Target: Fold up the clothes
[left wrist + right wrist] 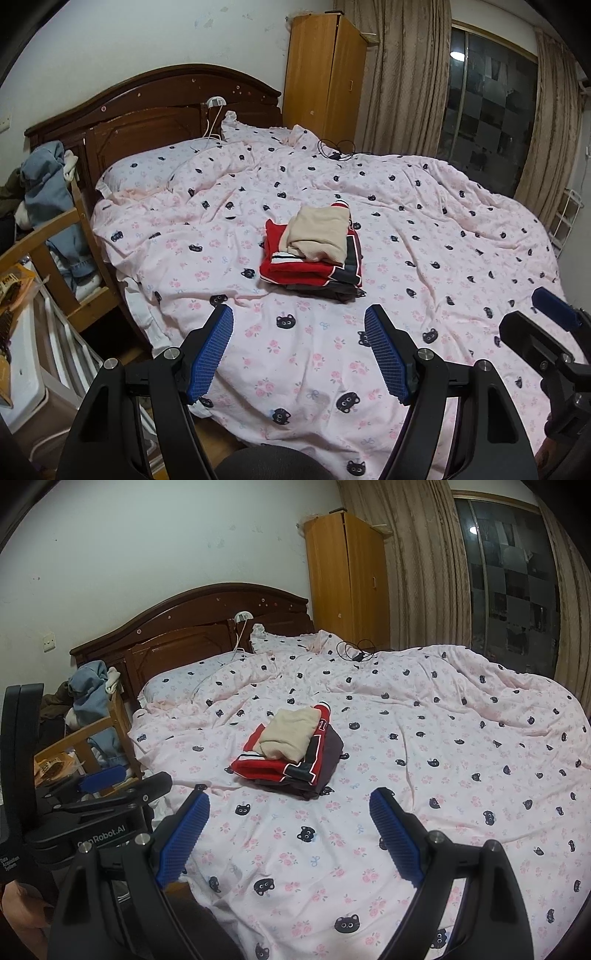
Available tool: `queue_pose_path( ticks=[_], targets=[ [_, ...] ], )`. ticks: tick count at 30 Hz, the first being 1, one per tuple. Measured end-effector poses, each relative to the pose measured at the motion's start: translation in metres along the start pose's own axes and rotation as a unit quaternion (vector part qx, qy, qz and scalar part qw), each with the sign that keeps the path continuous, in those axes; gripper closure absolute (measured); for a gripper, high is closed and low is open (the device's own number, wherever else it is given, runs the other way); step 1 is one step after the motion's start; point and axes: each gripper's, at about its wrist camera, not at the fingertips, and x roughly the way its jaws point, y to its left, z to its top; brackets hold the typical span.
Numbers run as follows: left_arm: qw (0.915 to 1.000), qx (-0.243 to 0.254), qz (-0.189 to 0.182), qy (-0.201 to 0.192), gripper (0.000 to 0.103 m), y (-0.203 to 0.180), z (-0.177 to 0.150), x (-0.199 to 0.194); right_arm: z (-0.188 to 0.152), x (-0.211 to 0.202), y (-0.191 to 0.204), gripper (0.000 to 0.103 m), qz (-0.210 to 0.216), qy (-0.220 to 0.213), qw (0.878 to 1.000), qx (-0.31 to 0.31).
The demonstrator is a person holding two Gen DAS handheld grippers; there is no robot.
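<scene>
Clothes stack [313,248]: folded; beige piece on top, red beneath, dark at the bottom; lies mid-bed on the pink cat-print duvet [424,236], ahead of both tools and well apart from them; long axis runs roughly away from the viewer. Left tool [299,350]: jaws open, empty, tilted down. Right tool [290,834]: jaws wide, empty, tilted down; neither clearly nearer.
</scene>
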Motion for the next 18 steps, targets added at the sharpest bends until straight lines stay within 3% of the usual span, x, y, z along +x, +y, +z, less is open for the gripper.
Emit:
queue_pose_path(
  ticks=[18],
  targets=[
    [0.9999, 0.010, 0.001, -0.010, 0.034, -0.0028, 0.0026, -0.0064, 0.0004, -0.0059, 0.0005, 0.013, 0.002, 0.001, 1.000, -0.002]
  ],
)
